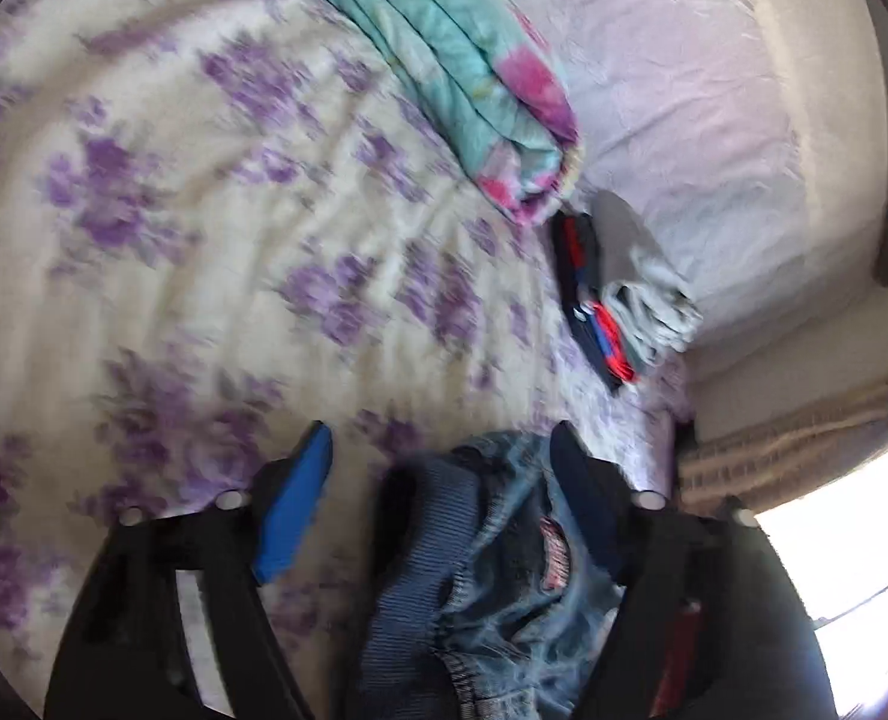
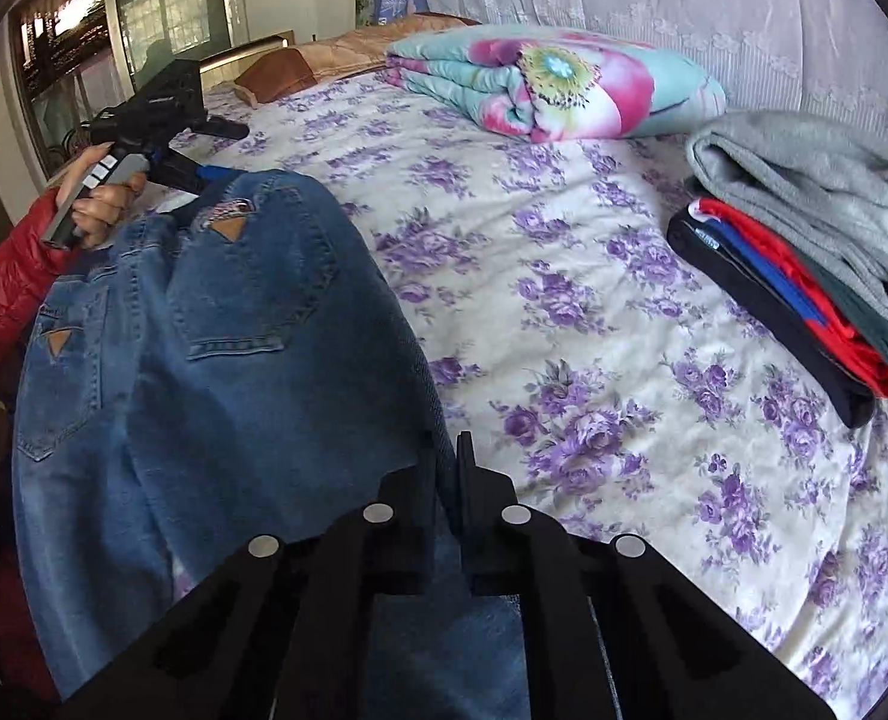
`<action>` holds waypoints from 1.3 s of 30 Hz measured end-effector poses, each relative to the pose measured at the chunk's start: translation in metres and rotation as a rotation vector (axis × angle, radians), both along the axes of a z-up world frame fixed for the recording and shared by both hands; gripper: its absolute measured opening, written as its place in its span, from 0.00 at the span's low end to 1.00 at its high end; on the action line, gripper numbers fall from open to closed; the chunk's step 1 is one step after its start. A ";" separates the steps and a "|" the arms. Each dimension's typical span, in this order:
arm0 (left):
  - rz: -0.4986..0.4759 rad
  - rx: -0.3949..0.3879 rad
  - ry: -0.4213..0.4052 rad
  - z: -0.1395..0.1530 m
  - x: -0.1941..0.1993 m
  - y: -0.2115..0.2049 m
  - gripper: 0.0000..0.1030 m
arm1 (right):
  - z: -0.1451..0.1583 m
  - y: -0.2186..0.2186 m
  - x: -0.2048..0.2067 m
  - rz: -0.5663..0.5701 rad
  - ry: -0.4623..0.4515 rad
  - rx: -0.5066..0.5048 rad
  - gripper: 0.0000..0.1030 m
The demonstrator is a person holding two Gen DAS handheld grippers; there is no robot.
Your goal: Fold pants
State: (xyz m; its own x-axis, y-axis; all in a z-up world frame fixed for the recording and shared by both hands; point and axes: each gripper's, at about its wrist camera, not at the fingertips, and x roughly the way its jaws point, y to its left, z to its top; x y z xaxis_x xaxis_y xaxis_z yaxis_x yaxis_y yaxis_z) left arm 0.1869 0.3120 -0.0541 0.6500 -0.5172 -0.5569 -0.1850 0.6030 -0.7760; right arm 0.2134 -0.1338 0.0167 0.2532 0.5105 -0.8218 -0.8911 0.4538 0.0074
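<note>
- The right gripper (image 2: 449,480) is pinched tight on the side edge of the blue jeans (image 2: 252,312), so the jeans can be pulled flat.
- The left gripper (image 1: 444,504) stands wide open. The waist of the jeans bunches between its two fingers, but they do not squeeze it. I think it is getting a new hold.
- The jeans lie at the near left of the flowered bed sheet (image 2: 564,312), back pockets up, not folded yet.
- I count one pair of jeans and two back pockets.
- On the far right sits one pile of folded clothes (image 2: 804,264), out of the way.
- One folded quilt (image 2: 564,84) lies at the far side.
</note>
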 end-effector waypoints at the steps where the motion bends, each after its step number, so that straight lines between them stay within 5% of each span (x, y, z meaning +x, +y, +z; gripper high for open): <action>1: -0.015 0.020 0.004 0.001 0.002 -0.003 0.70 | 0.002 -0.001 -0.001 -0.003 -0.002 0.002 0.06; 4: -0.119 0.046 0.025 -0.002 0.015 -0.022 0.55 | 0.003 0.000 -0.002 -0.008 0.001 0.003 0.06; 6: -0.151 0.185 0.067 -0.004 0.022 -0.042 0.45 | 0.003 -0.001 -0.002 -0.017 0.008 0.008 0.06; 8: -0.159 0.231 0.069 -0.003 0.023 -0.048 0.42 | 0.003 -0.002 -0.003 -0.027 0.020 0.019 0.06; 12: -0.122 0.166 0.031 0.008 0.011 -0.039 0.39 | 0.010 -0.005 -0.008 -0.033 0.000 0.034 0.06; 17: -0.123 0.254 -0.095 0.061 -0.019 -0.051 0.35 | 0.043 -0.019 -0.028 -0.032 -0.065 0.068 0.05; 18: -0.124 0.272 -0.117 0.070 -0.027 -0.054 0.14 | 0.049 -0.022 -0.034 -0.031 -0.077 0.072 0.05; 22: -0.145 0.258 -0.196 0.095 -0.070 -0.057 0.11 | 0.069 -0.041 -0.084 -0.018 -0.159 0.081 0.05; 34: -0.129 0.250 -0.273 0.102 -0.157 -0.077 0.11 | 0.081 -0.062 -0.219 0.036 -0.303 0.088 0.00; 39: -0.121 0.214 -0.238 0.063 -0.203 -0.079 0.12 | 0.075 -0.067 -0.255 0.068 -0.333 0.067 0.01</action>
State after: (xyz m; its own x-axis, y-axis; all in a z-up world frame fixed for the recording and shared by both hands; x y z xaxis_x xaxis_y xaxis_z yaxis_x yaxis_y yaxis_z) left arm -0.0158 0.2335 0.0090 0.7160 -0.4860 -0.5011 0.0687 0.7634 -0.6423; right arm -0.0420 -0.2009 0.0916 0.4657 0.5852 -0.6638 -0.8776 0.4016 -0.2616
